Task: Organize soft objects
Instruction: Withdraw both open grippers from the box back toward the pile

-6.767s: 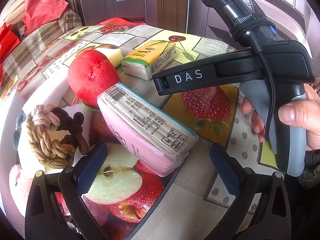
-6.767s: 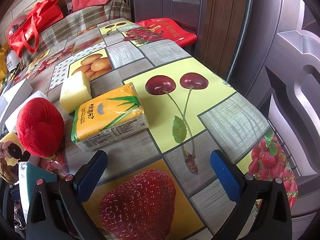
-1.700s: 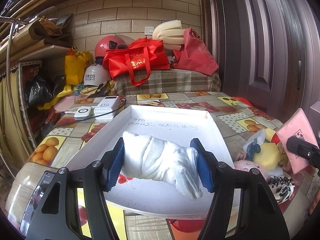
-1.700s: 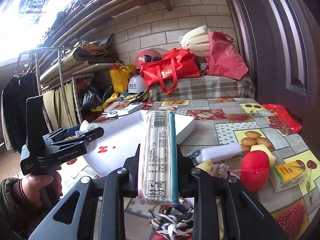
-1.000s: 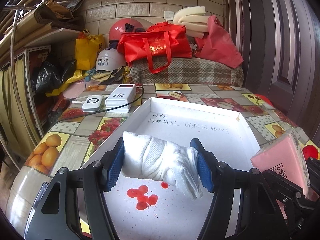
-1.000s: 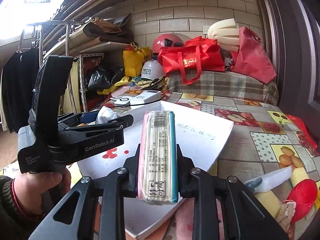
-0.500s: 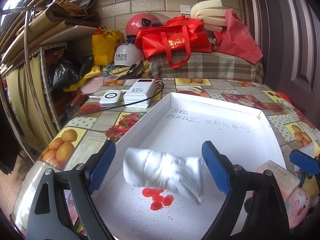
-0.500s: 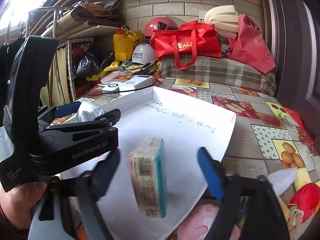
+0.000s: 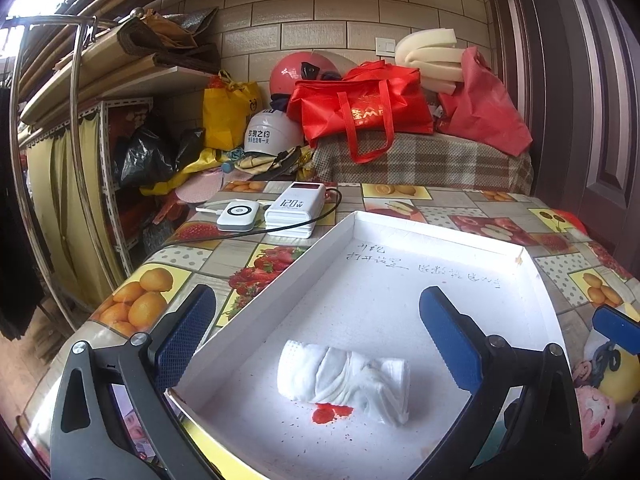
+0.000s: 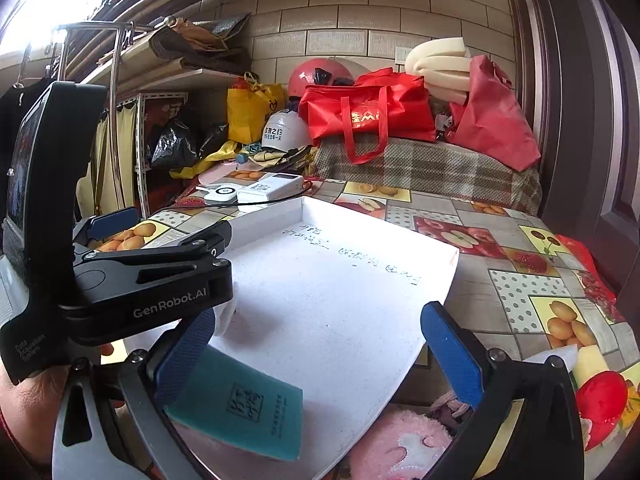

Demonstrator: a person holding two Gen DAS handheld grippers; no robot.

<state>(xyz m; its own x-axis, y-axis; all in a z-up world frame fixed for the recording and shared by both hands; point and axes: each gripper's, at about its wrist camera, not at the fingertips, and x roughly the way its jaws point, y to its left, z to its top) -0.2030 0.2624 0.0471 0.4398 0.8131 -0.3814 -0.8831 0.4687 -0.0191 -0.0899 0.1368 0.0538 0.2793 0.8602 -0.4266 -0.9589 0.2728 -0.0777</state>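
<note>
Left wrist view: low, close over white tray [image 9: 400, 236], facing brick wall [image 9: 312, 8] at 12 o'clock. Right wrist view: same heading, tray [image 10: 436, 280] shared, left gripper [image 10: 160, 240] at 9 o'clock.

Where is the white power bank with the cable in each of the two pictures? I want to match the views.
Left wrist view: the power bank lies on the table just past the white tray's far left corner, centre-left of the picture.
Right wrist view: the power bank is upper centre-left, again behind the tray's far corner.
Shared landmark: the red bag behind the table.
</note>
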